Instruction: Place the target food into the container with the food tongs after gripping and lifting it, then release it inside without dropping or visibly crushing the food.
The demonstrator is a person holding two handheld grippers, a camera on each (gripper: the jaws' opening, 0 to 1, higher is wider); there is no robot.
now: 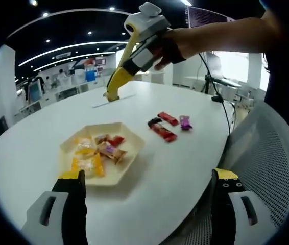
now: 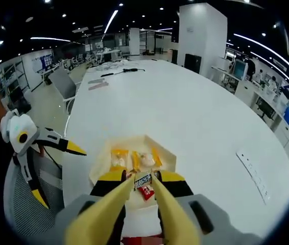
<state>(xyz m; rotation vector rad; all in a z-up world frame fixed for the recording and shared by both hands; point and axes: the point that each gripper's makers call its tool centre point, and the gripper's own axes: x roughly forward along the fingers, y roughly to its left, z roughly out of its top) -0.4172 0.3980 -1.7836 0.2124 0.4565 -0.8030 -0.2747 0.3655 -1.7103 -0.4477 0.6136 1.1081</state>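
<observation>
A cream hexagonal plate (image 1: 129, 161) holds several wrapped snacks, mostly yellow, near the table's front edge. Two red packets (image 1: 163, 132) and a purple one (image 1: 185, 122) lie loose to its right. My left gripper (image 1: 148, 176) stands wide open in front of the plate, empty. A hand holds my right gripper (image 1: 111, 95) high over the far side of the table, its yellow tongs nearly together. In the right gripper view the tongs (image 2: 143, 178) pinch a small dark-and-white packet (image 2: 143, 180) above the plate (image 2: 166, 153). The left gripper (image 2: 64, 177) shows at the left.
The round white table (image 1: 175, 168) ends close by, where a grey mesh chair (image 1: 272, 163) stands. A flat white strip (image 2: 254, 173) lies on the table, and cables and small items (image 2: 126, 70) at its far end. Another chair (image 2: 63, 84) stands beside the table.
</observation>
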